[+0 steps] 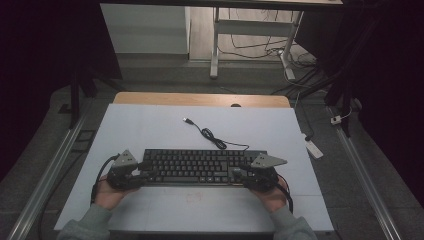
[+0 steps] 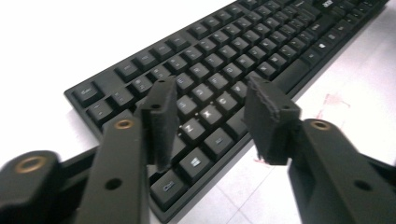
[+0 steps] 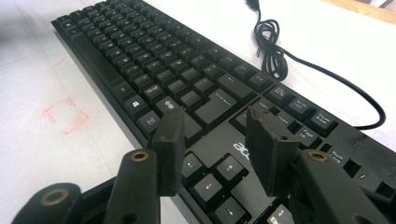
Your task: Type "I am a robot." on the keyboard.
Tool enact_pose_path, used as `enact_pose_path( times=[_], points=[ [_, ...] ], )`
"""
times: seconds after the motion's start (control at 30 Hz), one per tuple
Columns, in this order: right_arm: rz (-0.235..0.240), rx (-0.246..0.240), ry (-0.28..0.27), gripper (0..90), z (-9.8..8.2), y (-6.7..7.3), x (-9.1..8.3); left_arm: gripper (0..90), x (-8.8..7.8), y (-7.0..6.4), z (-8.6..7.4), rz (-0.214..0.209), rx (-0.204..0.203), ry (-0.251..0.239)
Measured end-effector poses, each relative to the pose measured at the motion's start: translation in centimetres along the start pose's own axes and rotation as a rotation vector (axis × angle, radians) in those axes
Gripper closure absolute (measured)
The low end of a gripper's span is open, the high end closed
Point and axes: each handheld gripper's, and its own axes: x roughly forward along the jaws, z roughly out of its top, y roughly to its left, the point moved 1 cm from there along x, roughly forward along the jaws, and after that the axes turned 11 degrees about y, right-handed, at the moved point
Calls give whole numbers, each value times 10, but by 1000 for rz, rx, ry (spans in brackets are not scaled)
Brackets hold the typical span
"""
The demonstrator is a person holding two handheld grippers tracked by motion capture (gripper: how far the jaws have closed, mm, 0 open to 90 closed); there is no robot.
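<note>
Grey-green sleeves at both wrists. Black left gripper [image 1: 146, 169] and right gripper [image 1: 236, 173], grey three-cornered plates on top, brass-ringed screws, ridged black pads, black cables trailing near.

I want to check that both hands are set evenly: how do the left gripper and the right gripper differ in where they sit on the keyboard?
The left gripper sits at the keyboard's left end, jaws above the bottom-left letter keys; the right gripper sits at the right end, above the arrow keys. The cable trails from the keyboard's back edge nearer the right gripper, away from the left gripper. Both stand open, with nothing gripped.
</note>
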Motion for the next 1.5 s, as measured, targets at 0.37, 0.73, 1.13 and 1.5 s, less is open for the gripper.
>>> enact_pose_path(
  times=[0.37, 0.73, 1.13, 1.5],
  points=[
    [-6, 10, 11, 574, -6, -2, -3, 888, 15, -9, 23, -82, 58, 47],
    [-5, 6, 21, 570, -7, -2, 1, 888, 36, -25, 25, -102, 101, 80],
    [-13, 2, 39, 564, -7, -2, 3, 887, 54, -33, 26, -83, 133, 122],
    [-9, 2, 38, 563, -8, -2, 4, 887, 62, -35, 25, -72, 148, 145]
  ],
)
